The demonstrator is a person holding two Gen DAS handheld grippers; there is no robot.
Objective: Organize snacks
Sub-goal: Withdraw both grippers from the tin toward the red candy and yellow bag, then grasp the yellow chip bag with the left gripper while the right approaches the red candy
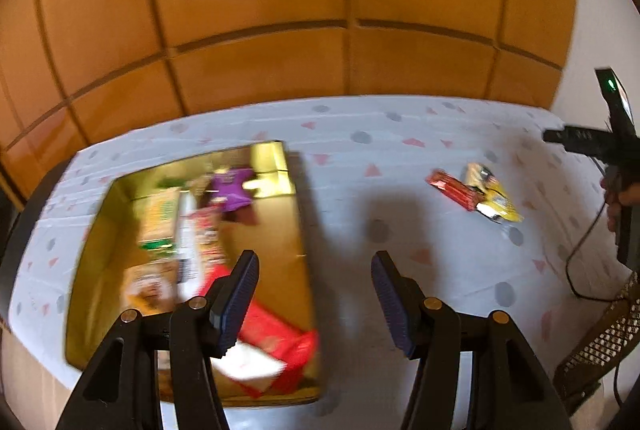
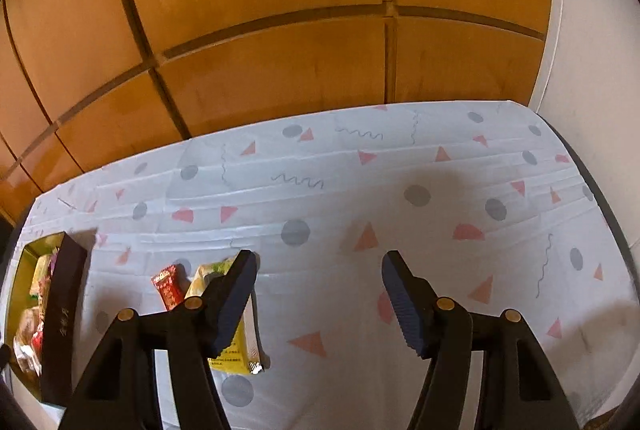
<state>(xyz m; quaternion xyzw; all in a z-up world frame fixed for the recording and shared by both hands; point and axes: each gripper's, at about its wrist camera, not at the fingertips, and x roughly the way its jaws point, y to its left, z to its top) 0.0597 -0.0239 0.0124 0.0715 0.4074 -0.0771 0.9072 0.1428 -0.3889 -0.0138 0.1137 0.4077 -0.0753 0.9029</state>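
Left wrist view: your left tool (image 1: 315, 300) gapes wide and empty, low in frame above the gold box (image 1: 104, 213) of snacks at lower left. Right wrist view: your right tool (image 2: 319, 300) is equally wide and empty; the red packet (image 2: 169, 286) and yellow packet (image 2: 236, 346) lie on the surface (image 2: 400, 165) beside its left finger.

A table covered by a white cloth (image 2: 360, 230) printed with grey dots, pink triangles and squiggles stands against a wall of orange-brown wooden panels (image 2: 260, 29) divided by dark grooves. Right of the panels is a plain white wall (image 2: 588, 49). A woven wicker piece (image 1: 600, 342) sits by the table's right edge.
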